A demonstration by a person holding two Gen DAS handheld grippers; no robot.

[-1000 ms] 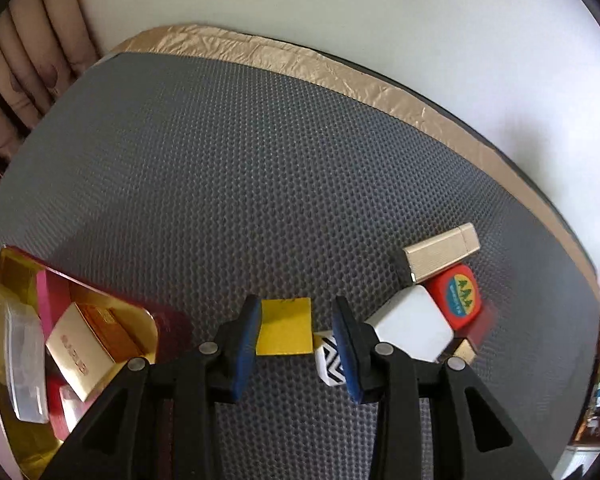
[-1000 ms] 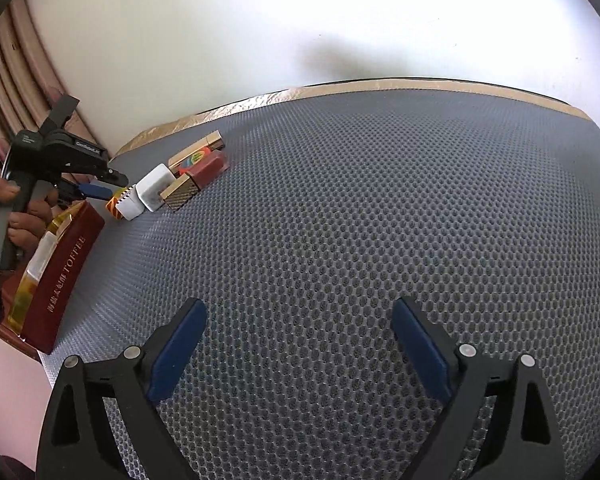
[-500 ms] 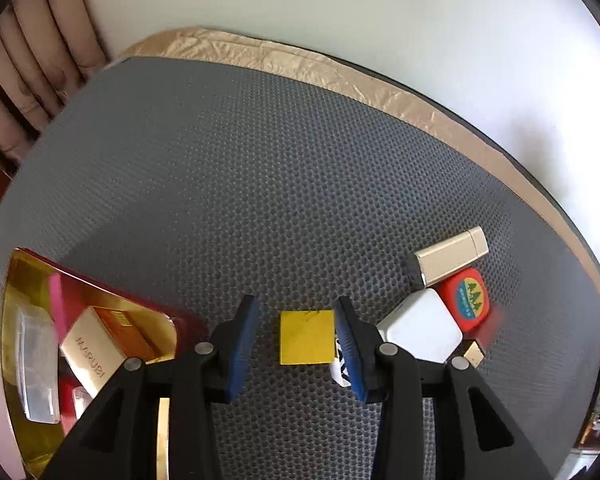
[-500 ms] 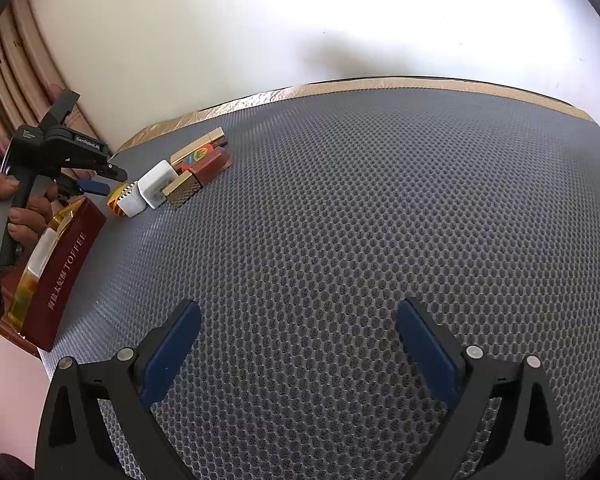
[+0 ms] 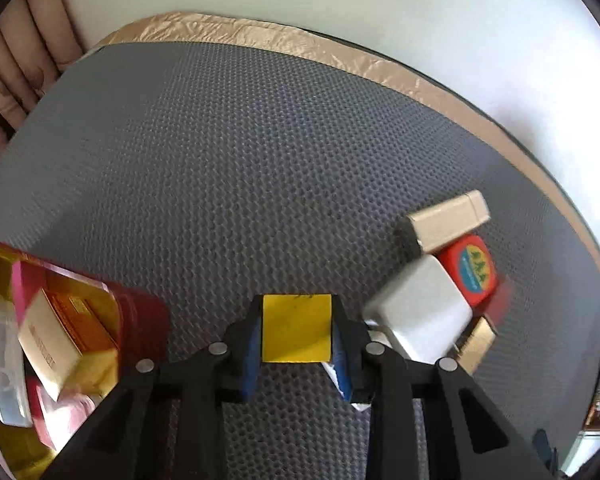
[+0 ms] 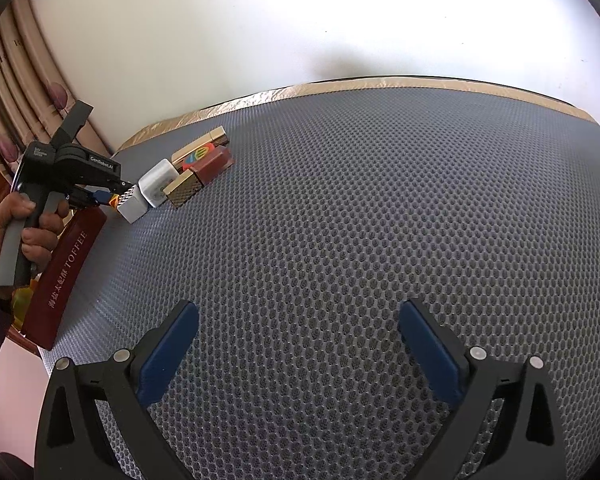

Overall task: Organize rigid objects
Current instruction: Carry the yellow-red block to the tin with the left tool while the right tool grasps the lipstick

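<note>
A yellow box (image 5: 296, 328) lies on the grey mesh mat (image 5: 260, 160). My left gripper (image 5: 297, 308) points steeply down over it; its jaws are closing and the blue pads (image 5: 254, 336) touch both sides of the box. A white zigzag-patterned box (image 6: 130, 202) sits right beside it, partly hidden under the right finger in the left wrist view. From the right wrist view, the left gripper (image 6: 112, 196) is at the far left, held by a hand (image 6: 24, 232). My right gripper (image 6: 298, 308) hangs open over bare mat with nothing between its fingers.
A red toffee box (image 5: 140, 320) with a gold inside stands open at the left, holding several small packages. To the right cluster a white square box (image 5: 420, 312), a red tin (image 5: 470, 268), a long gold box (image 5: 448, 220) and a gold patterned box (image 5: 476, 344). Gold tape edges the mat by the wall.
The left gripper's jaws have come in around the yellow box and narrowed until the pads touch it. The right gripper's jaws widened a little; it kept its place.
</note>
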